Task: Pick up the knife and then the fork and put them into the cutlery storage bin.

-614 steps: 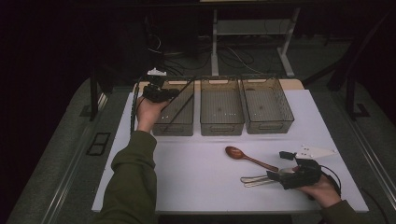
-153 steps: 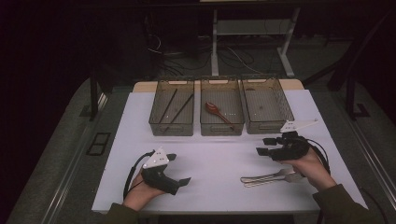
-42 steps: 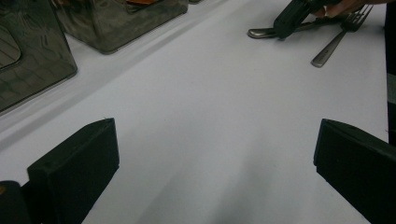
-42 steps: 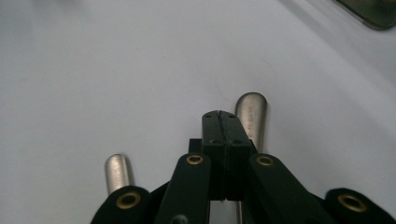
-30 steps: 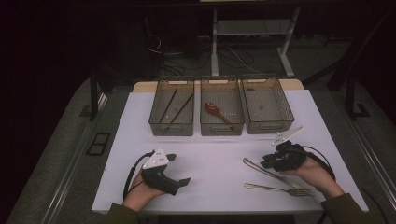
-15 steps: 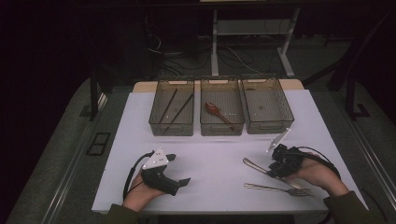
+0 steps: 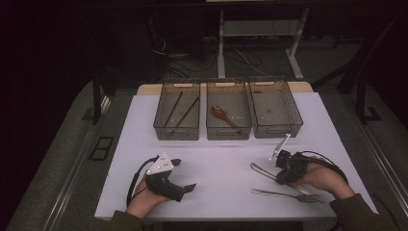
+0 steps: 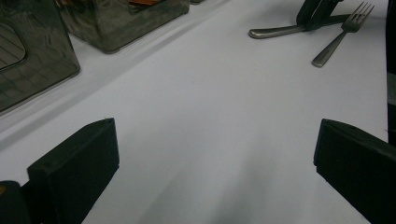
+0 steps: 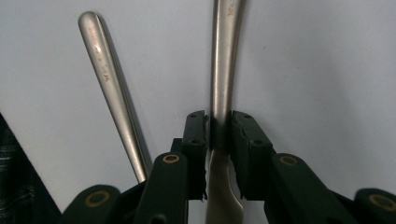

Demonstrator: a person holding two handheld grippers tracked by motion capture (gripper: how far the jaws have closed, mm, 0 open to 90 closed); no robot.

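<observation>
Since 1 s ago the right gripper (image 7: 285, 173) has slid a bit toward the near edge and its jaws have just been closing, w/ a metal handle between them; left gripper (image 7: 180, 178) hasn't budged.

High view: white table (image 7: 221, 159), three bins at the back. Left bin (image 7: 177, 117) has two dark sticks, mid bin (image 7: 228, 116) a wooden spoon (image 7: 223, 115), right bin (image 7: 275, 114) looks bare. Utensil (image 7: 262, 171) lies silver and slim by the right gripper, handle end pointing left; fork (image 7: 286, 195) lies just nearer the edge, tines right. Left gripper rests on the table front-left, jaws wide apart, nothing in them.

Left gripper view: both jaws far apart over bare table; utensil (image 8: 280, 31) and fork (image 8: 341, 33) lie far off, top right.

Right gripper view: jaws narrow, pads pressed on both sides of the utensil's (image 9: 223, 79) shiny, slightly curved handle. Fork handle (image 9: 112, 88) lies apart on the left, untouched.
</observation>
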